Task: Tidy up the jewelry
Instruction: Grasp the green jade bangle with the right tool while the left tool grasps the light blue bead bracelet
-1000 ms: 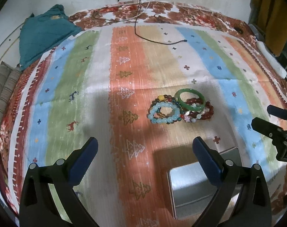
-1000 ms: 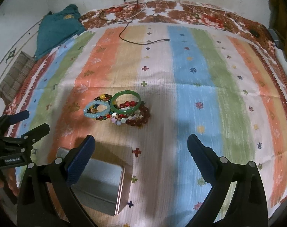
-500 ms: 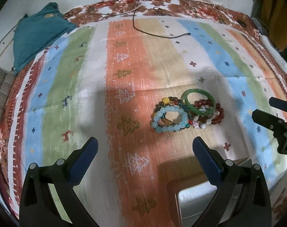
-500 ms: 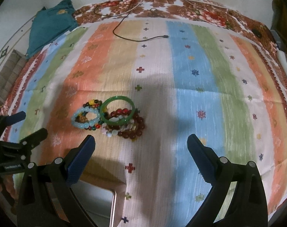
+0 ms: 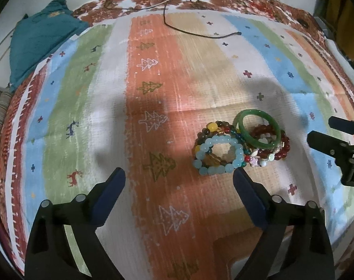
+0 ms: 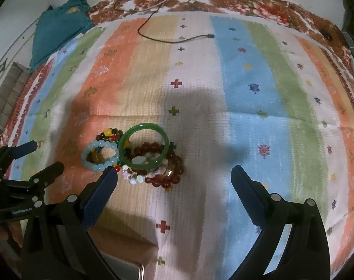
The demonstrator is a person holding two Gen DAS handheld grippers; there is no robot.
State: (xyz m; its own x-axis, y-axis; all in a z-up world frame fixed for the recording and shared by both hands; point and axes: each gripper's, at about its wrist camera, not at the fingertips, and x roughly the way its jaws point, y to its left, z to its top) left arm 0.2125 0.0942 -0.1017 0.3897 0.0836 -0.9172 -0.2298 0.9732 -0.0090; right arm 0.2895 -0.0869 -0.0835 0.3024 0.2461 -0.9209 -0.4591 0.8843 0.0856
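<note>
Bracelets (image 5: 241, 145) heaped on the striped cloth (image 5: 153, 93): a green bangle (image 6: 144, 148) atop red, pale-blue and mixed beads. Both the left gripper (image 5: 179, 182) and right gripper (image 6: 173, 179) gape, empty. The metal tin (image 6: 127, 269) near the pile is mostly cut off.

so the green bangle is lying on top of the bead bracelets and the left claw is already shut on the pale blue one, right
Not quite. The green bangle does lie on top of the bead bracelets, but the left claw is open and holds nothing. In the left wrist view its fingers stand wide apart, short of the pale blue bracelet, which lies on the striped cloth.
</note>
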